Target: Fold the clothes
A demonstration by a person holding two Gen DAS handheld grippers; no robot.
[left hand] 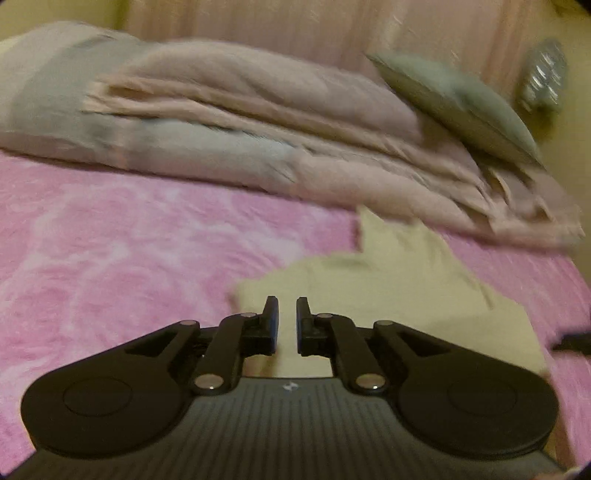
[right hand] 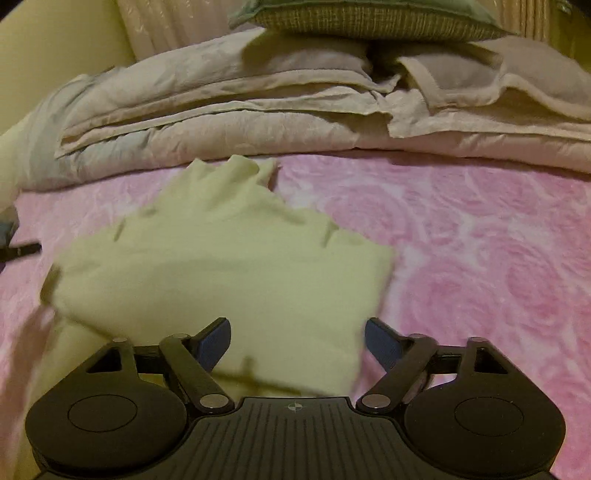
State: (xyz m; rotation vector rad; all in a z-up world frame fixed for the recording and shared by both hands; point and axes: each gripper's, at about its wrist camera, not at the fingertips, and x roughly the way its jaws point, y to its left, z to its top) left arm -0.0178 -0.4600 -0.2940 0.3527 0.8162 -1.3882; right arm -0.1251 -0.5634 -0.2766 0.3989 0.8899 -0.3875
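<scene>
I count one pale yellow garment on one pink bedspread, one folded beige quilt far back, one green cushion atop it, and my two grippers.

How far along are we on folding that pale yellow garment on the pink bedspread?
Partly done: the pale yellow garment lies on the pink bedspread as a rough folded block, one narrow end still sticking out toward the piled quilt. Nothing is in hand: the left gripper has a narrow gap with no cloth in it, and the right gripper is open above the near edge. Left: tuck that end in, finish folding.
</scene>
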